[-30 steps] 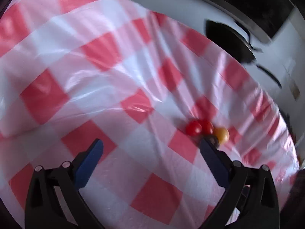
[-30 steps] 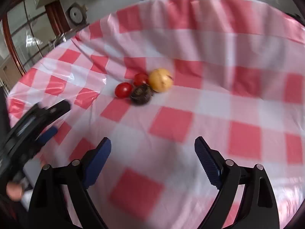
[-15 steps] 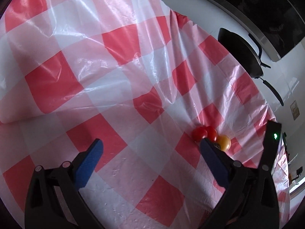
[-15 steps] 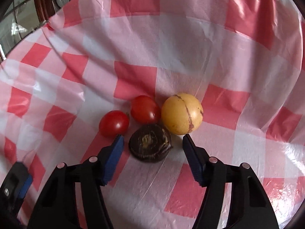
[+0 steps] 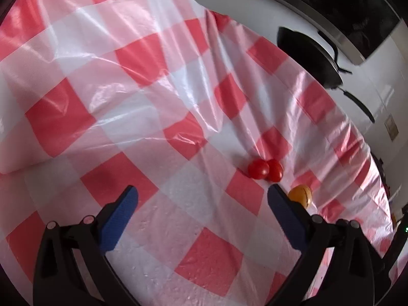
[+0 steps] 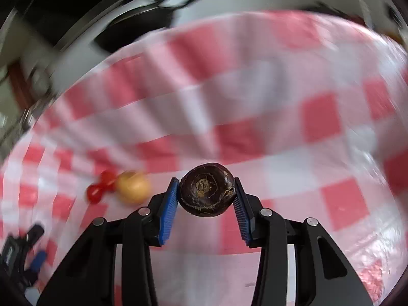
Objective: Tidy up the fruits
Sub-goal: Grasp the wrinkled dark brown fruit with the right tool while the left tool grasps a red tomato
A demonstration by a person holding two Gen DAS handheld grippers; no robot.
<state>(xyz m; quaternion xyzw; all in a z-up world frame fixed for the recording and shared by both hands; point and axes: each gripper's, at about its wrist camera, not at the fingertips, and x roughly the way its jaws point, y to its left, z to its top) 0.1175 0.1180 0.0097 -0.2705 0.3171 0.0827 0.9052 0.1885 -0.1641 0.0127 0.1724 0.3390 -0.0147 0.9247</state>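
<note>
Yellow fruit [image 5: 301, 194] half hidden behind left tongs [image 5: 201, 193].

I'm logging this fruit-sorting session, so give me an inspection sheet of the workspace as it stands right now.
Surface: red-and-white checked plastic tablecloth, wrinkled and glossy.
Job's things: two red tomatoes touching each other; yellow round fruit apart from them, partly hidden behind a finger of the left gripper; dark brown round fruit lifted off the cloth.
Clutter: nothing seen.
Grippers: left gripper open and holding nothing, above the cloth; right gripper shut on the dark brown round fruit, blue pads on both its sides.
Cables: nothing seen.
Surroundings: black pan beyond the table's far edge; white wall behind it. Right wrist view blurred.
</note>
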